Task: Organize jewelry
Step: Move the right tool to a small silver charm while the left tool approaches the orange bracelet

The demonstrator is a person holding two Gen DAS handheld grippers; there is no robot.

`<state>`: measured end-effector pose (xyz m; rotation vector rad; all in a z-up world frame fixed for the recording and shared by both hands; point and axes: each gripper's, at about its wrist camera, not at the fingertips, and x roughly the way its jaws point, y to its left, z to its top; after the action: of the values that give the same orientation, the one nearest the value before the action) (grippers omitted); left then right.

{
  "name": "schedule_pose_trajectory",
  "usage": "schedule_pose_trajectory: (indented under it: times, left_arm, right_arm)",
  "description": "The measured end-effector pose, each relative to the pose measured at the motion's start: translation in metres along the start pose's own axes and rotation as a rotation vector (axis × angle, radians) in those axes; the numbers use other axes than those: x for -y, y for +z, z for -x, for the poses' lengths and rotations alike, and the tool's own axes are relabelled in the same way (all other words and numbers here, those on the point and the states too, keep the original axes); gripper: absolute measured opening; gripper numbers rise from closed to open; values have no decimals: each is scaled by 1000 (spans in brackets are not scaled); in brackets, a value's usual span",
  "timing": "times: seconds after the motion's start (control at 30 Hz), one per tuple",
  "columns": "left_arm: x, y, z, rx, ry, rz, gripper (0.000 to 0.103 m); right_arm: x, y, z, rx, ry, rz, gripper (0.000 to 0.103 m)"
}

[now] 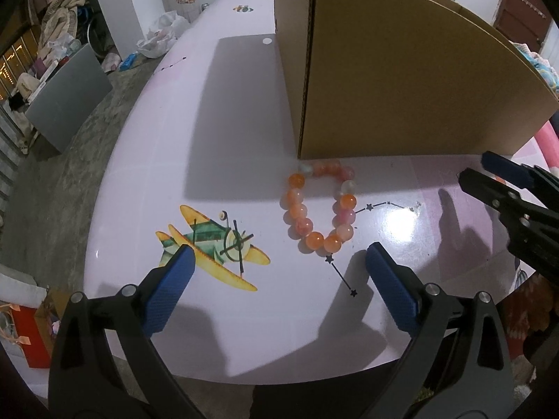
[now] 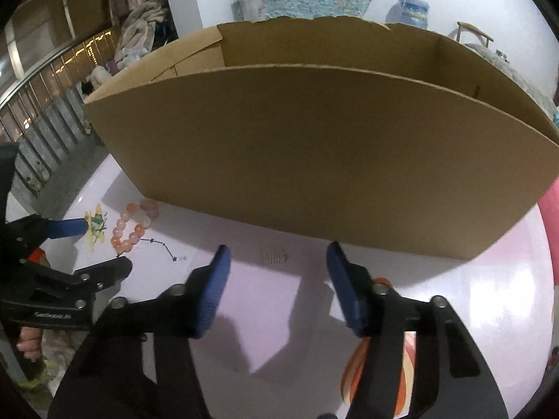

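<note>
The bead bracelet (image 1: 319,207) lies loose on the pink bench (image 1: 244,331), just in front of the near corner of the open cardboard box (image 1: 401,80) and apart from both tools. The left tongs (image 1: 279,262) hang over it, spread wide and empty, with the bracelet just beyond their tips. The right tongs (image 2: 277,255) face the box's long wall, parted with nothing between them. As far as these views show, the sorting has barely begun: what shows of the box interior looks bare, though its floor is hidden. What remains is to pinch the 1 visible bracelet, lift it over the rim and set it inside.
</note>
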<state>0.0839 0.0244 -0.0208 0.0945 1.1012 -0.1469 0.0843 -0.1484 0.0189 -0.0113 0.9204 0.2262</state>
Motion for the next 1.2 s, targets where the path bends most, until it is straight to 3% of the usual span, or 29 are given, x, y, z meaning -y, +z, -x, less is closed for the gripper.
schedule_pose_trajectory:
  times: [0.27,0.63,1.2]
  left_arm:
    - [-1,-1,0,11,-10,-18,95]
    - [-1,-1,0,20,-16,-31,95]
    - [-1,-2,1,35,-19,-51,95]
  right_arm:
    - [-4,-2,-4,5,-40,44,35]
    - [-5,-6,-4,0,-12,59,15]
    - [11,-20,12,-8,-33,3,15]
